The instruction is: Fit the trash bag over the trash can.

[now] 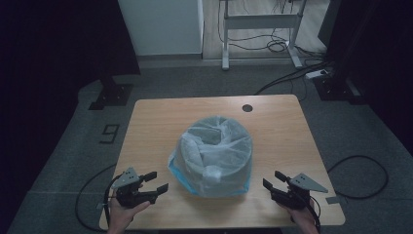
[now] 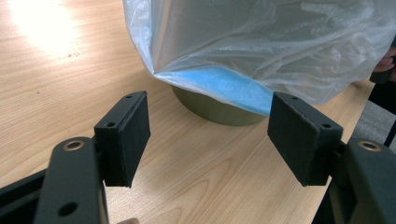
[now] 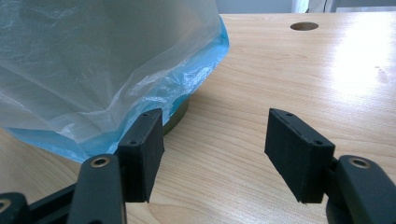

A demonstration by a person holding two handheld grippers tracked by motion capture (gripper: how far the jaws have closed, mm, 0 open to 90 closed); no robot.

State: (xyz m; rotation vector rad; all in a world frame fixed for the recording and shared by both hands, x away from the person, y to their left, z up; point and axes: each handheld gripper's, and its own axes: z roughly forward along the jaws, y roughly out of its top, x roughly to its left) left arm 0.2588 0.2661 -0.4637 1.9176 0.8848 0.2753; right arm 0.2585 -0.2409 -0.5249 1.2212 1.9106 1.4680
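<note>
Translucent plastic, with a blue hem, covered the round bin point(image 1: 214, 156) that stood in the middle of the wooden table point(image 1: 151, 122), and from the high view I judged that this liner bag point(image 1: 221, 146) was draped over the rim and down the outside so that its loose edge could be taken from both sides. For this reason, I think, I kept my left gripper point(image 1: 157, 181) at the near left of the bin and my right gripper point(image 1: 274, 179) at the near right, both low over the table and a little apart from the plastic, with my hands coming in from the near edge and the jaws pointing inward and forward toward the bin. In the left gripper view my two black pads point(image 2: 126, 135) stood spread wide with nothing between them; they were aimed at the low corner of the bag, where the blue hem point(image 2: 219, 86) hung just above the table and the olive base of the bin point(image 2: 210, 109) showed under it. The gripper lay almost level and close to the wood. In the right gripper view my jaws were also spread and empty; the left pad point(image 3: 142, 149) was just beside the hanging blue edge point(image 3: 196, 79), though I could not tell if it touched it, and the other pad point(image 3: 296, 151) stood over bare wood. A round cable hole point(image 3: 304, 26) lay farther back on the table.
</note>
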